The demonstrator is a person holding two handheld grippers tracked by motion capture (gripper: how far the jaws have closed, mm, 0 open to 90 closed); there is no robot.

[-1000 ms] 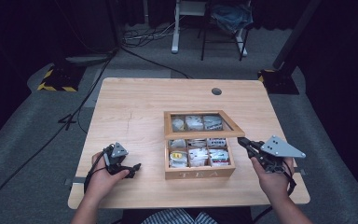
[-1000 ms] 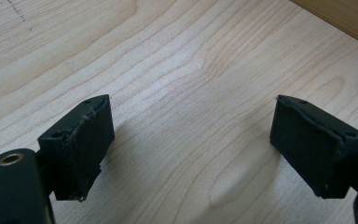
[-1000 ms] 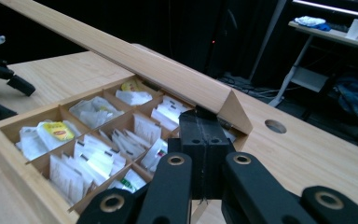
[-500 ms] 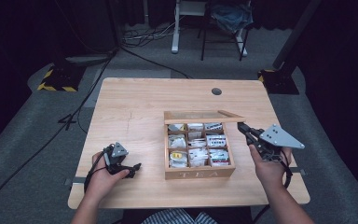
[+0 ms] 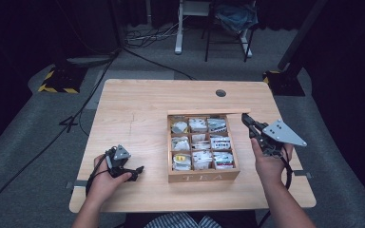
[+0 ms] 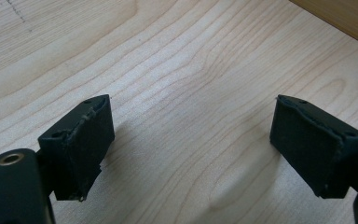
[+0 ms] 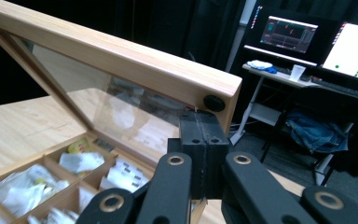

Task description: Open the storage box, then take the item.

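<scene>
The tabletop [image 5: 138, 109] carries the wooden tea box [image 5: 203, 175] right of centre, its nine compartments full of tea bags [image 5: 201, 145]. Its glass-paned lid [image 7: 121, 60] stands raised, hinged along the box's far edge, long axis running left to right across the table. The right tongs [image 5: 245, 118] are the nearer by far, pressed together with nothing pinched, tips tucked just under the lid's free right corner, beside a small black bumper [image 7: 213, 102]; I'd judge the push goes up and away, over the hinge. The left tongs [image 5: 135, 172] rest spread wide on bare wood, well apart from the box.
</scene>
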